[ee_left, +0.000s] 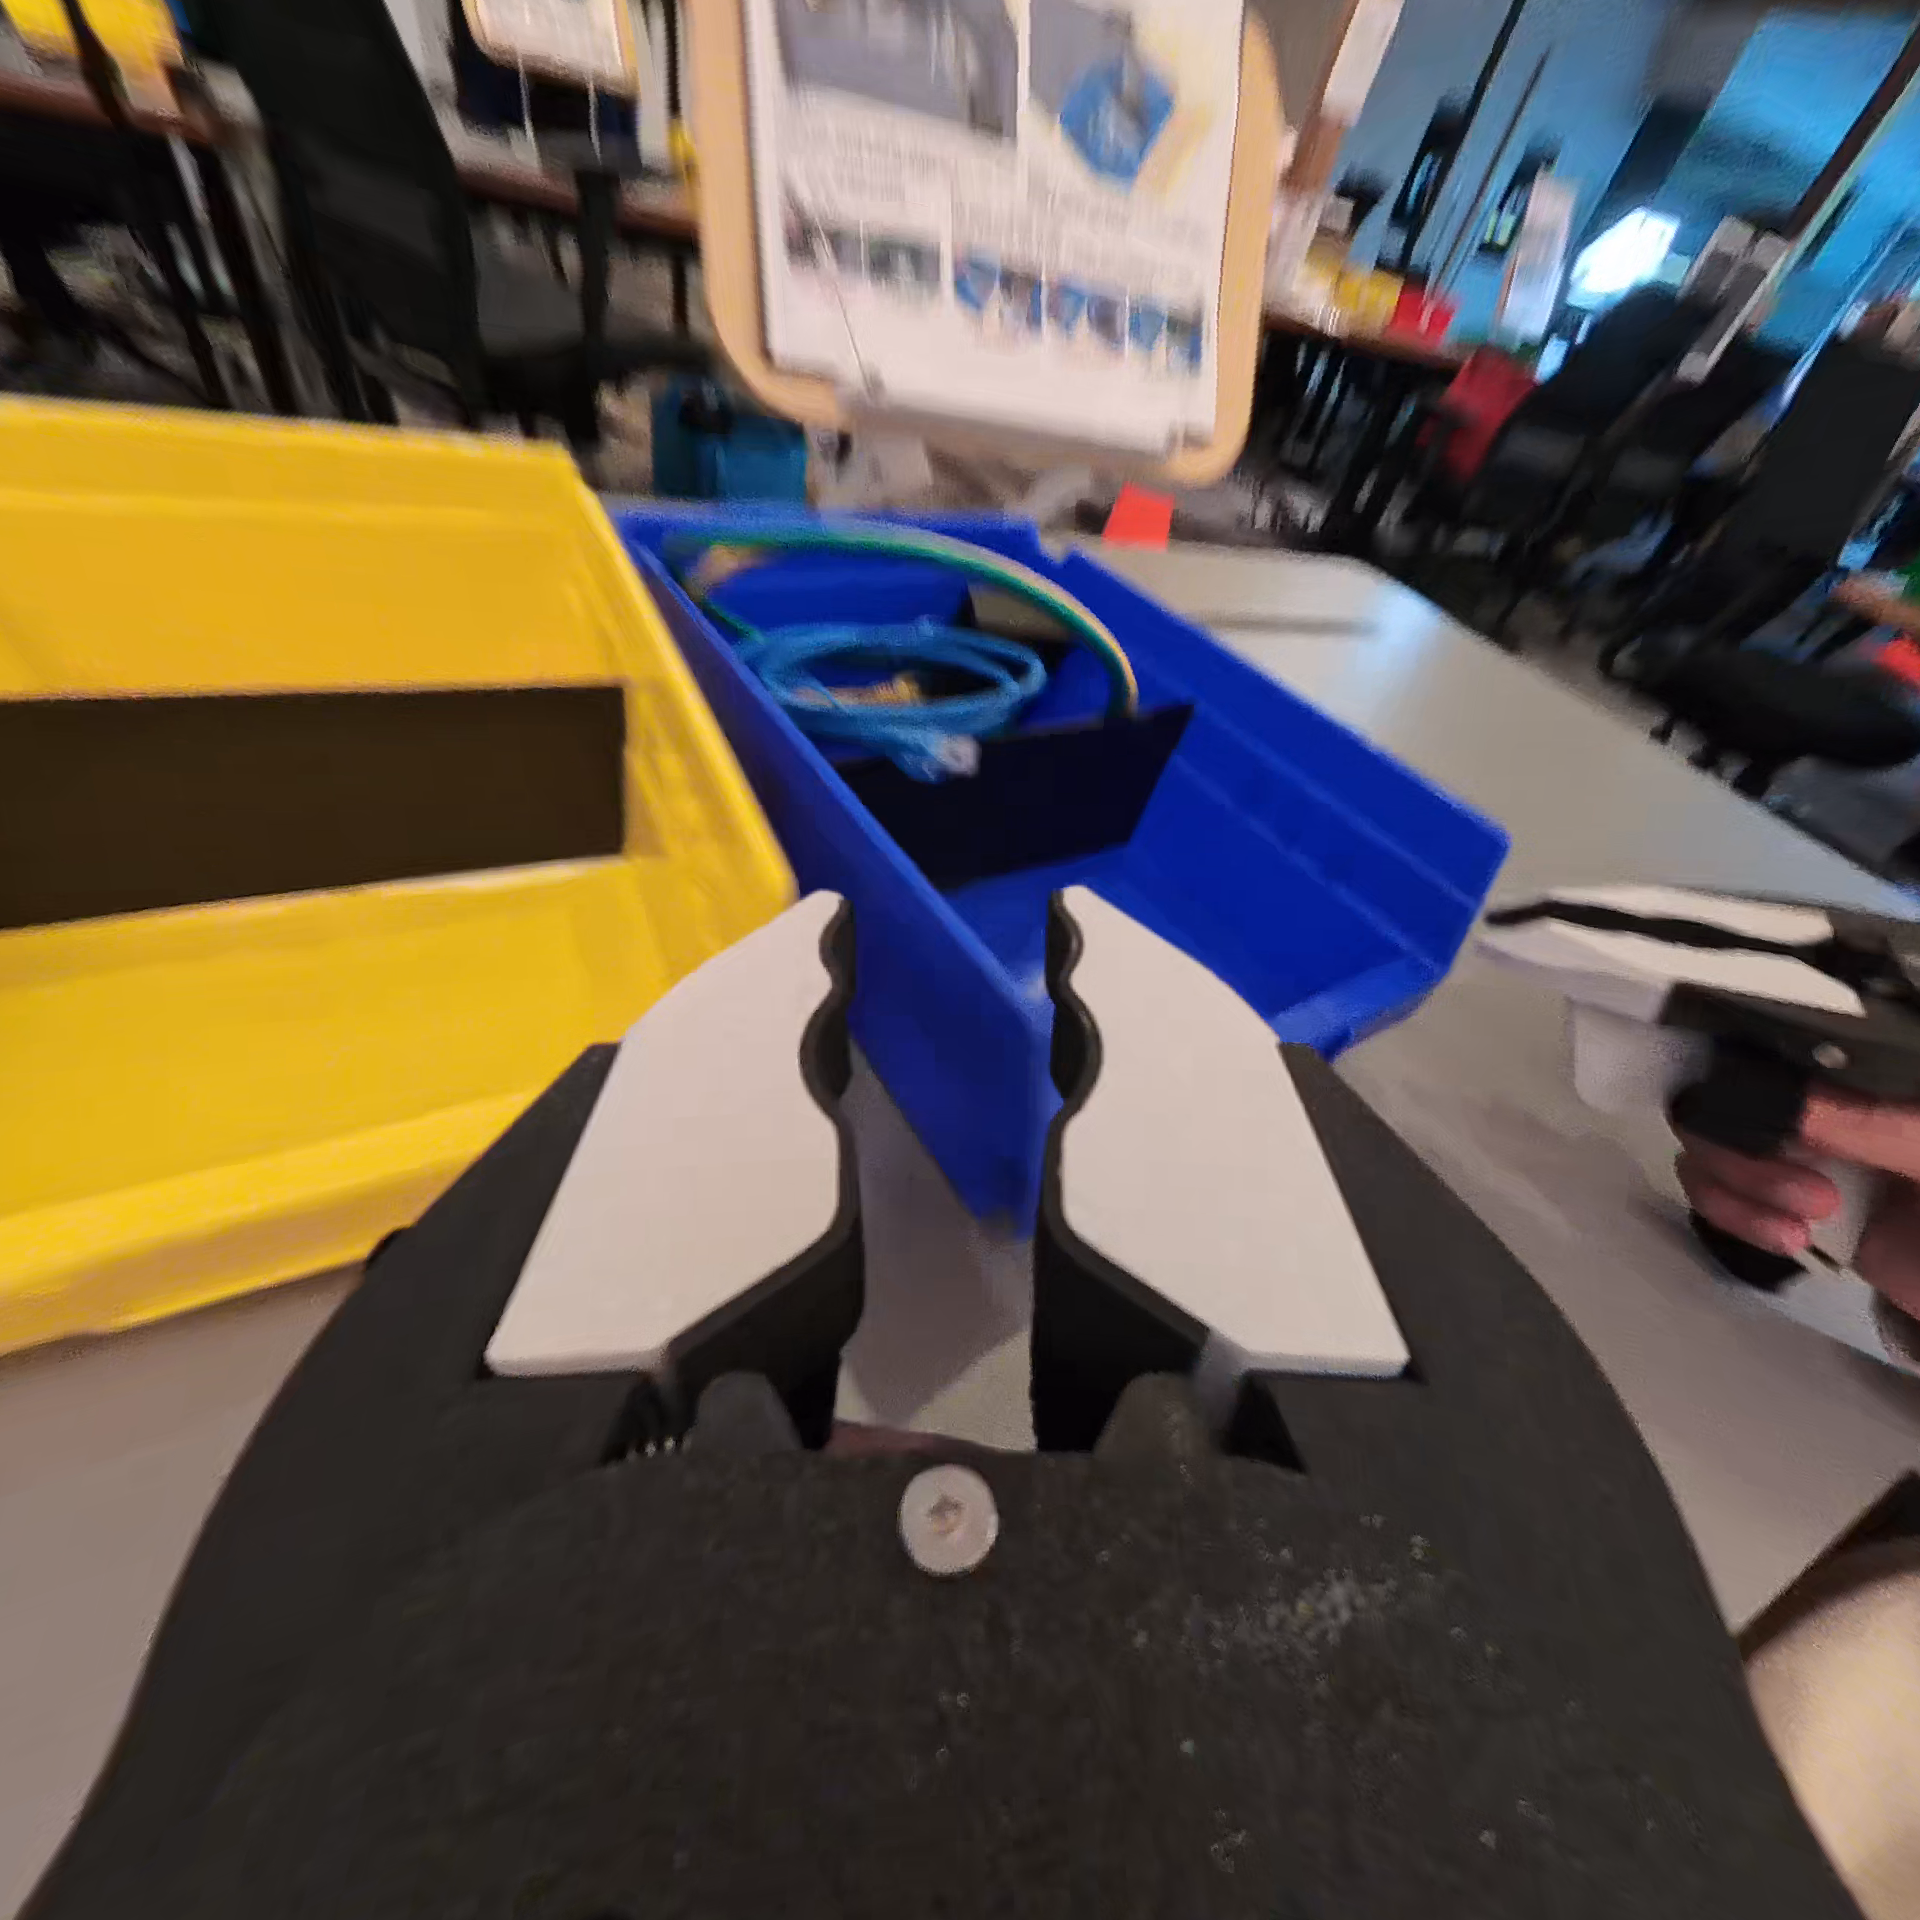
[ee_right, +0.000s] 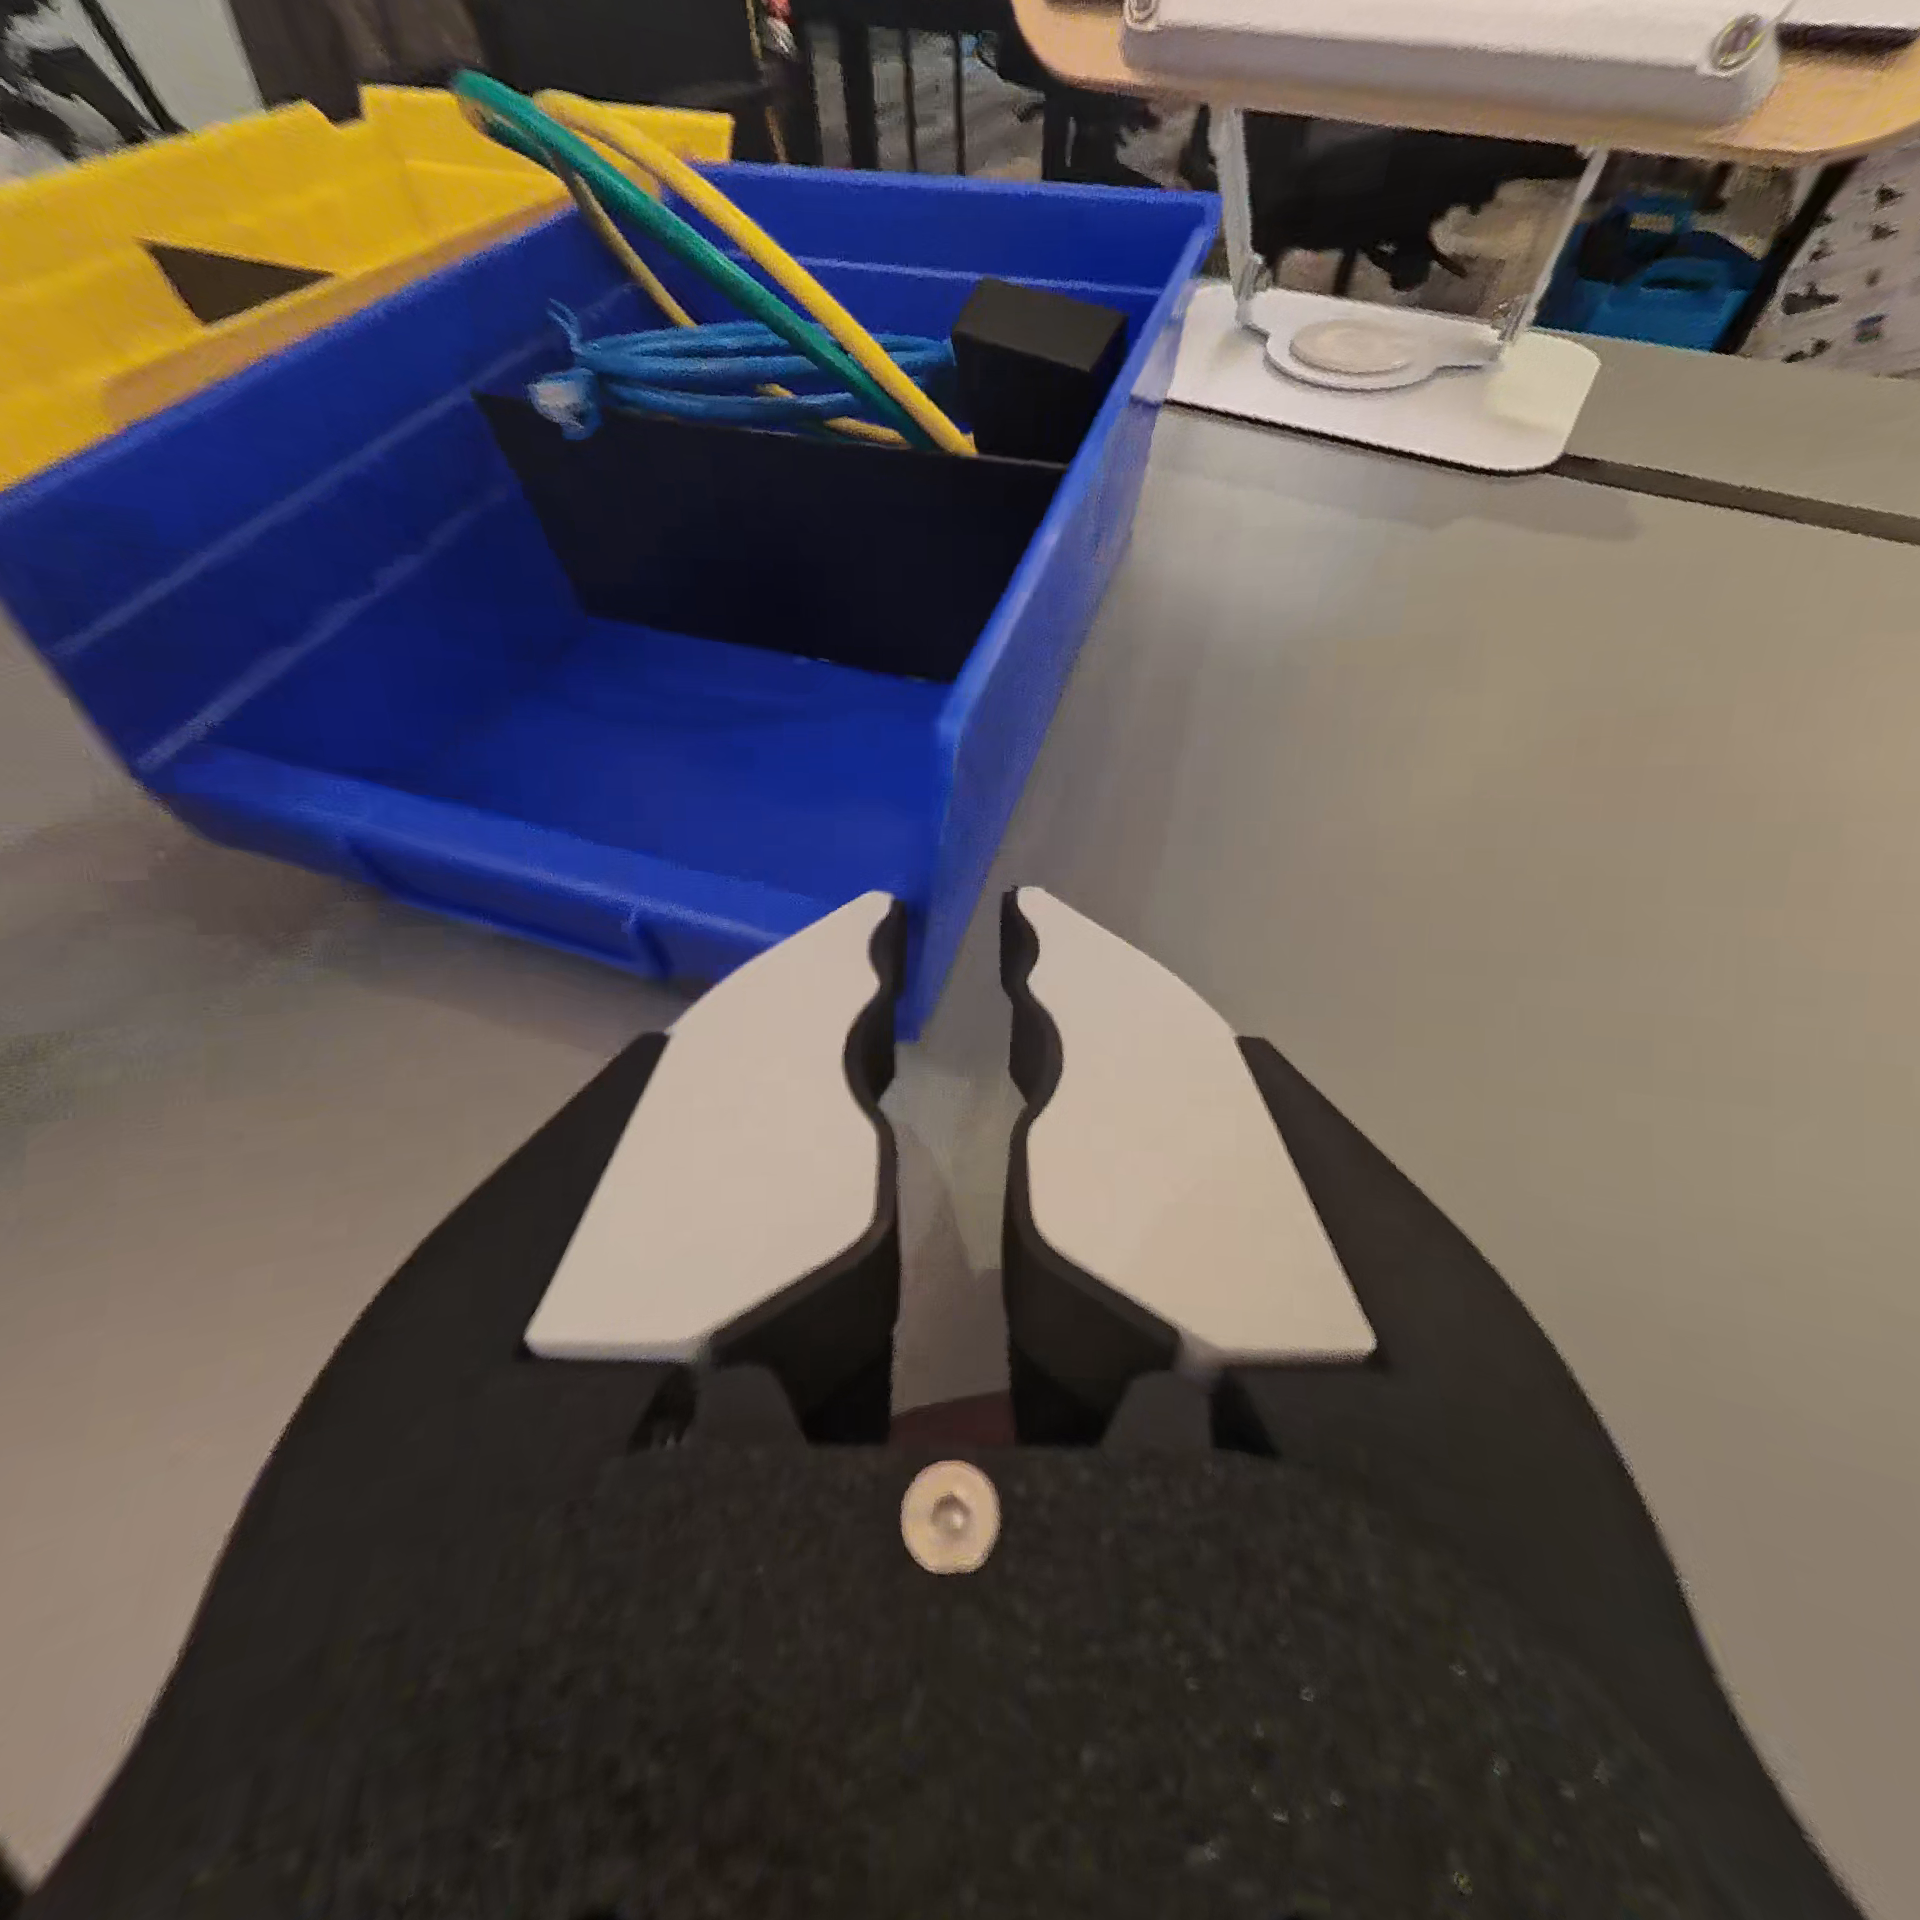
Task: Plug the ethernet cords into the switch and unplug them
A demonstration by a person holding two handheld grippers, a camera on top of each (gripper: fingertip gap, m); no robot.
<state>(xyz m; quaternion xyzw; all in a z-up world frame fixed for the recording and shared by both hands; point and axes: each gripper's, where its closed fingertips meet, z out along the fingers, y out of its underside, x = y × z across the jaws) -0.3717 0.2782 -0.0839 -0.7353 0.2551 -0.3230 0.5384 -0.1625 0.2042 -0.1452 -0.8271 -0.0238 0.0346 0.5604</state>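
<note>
- Two tongs, left tongs (ee_left: 948, 914) and right tongs (ee_right: 948, 914), each with jaws apart, holding nothing, above the grey tabletop (ee_right: 1455, 831).
- One blue bin (ee_right: 966, 748) just ahead of both.
- Behind the bin's one black divider (ee_right: 769, 540): three ethernet cords, one coiled blue cord (ee_right: 727, 374), one green cord (ee_right: 665, 249), one yellow cord (ee_right: 790, 281), beside one black box (ee_right: 1039, 343).
- One yellow bin (ee_left: 312, 582) left of the blue bin.

Two bins (ee_right: 966, 790) sit side by side on the worktop (ee_right: 1455, 831), centre and upper left of frame; coiled cords (ee_right: 727, 364) lie in the central bin behind a divider (ee_right: 769, 540).
</note>
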